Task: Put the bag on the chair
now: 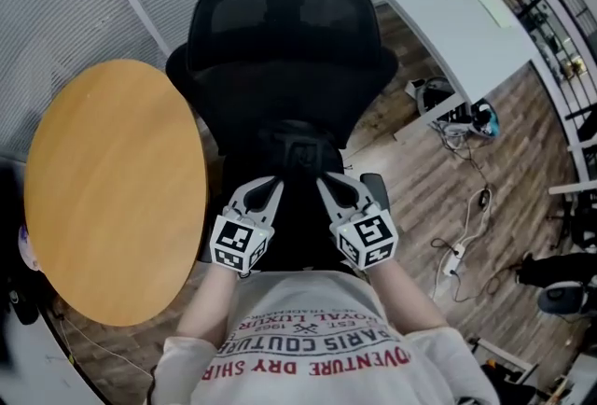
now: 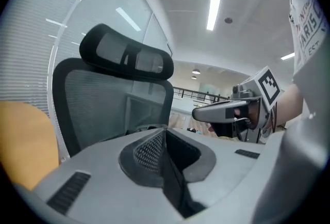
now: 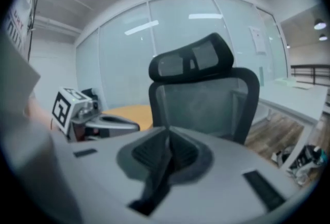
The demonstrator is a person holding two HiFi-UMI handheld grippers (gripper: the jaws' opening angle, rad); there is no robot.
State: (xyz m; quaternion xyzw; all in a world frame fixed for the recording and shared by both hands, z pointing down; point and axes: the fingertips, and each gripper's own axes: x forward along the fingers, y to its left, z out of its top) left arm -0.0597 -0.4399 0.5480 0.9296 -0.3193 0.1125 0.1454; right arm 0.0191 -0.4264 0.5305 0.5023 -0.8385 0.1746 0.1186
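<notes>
- Both tongs are sitting shut. L gripper (image 1: 270, 182) is pinching a black strip, the L strap (image 2: 172, 181), btw its pads. R gripper (image 1: 326, 181) is doing the same w/ the R strap (image 3: 153, 181).
- Black office chair (image 1: 280, 48) is facing the person, w/ its mesh back & headrest standing upright behind the tongs in both gripper views.
- Round wooden table (image 1: 112, 188) is sitting just beside the chair, on the L.
- White desk (image 1: 438, 11) is standing beyond the chair on the R.
- Black bag (image 1: 298, 160) is sitting btw the two tongs, over the seat & in front of the backrest. It's black on black, so its edges are blending in. Its long axis, which way it's pointing & whether it's touching the seat can't be told.
- Each strap is running from its pinch point down toward that gripper's camera.
- Cables (image 1: 457, 254) are lying on the wood floor (image 1: 410, 160) near the desk.
</notes>
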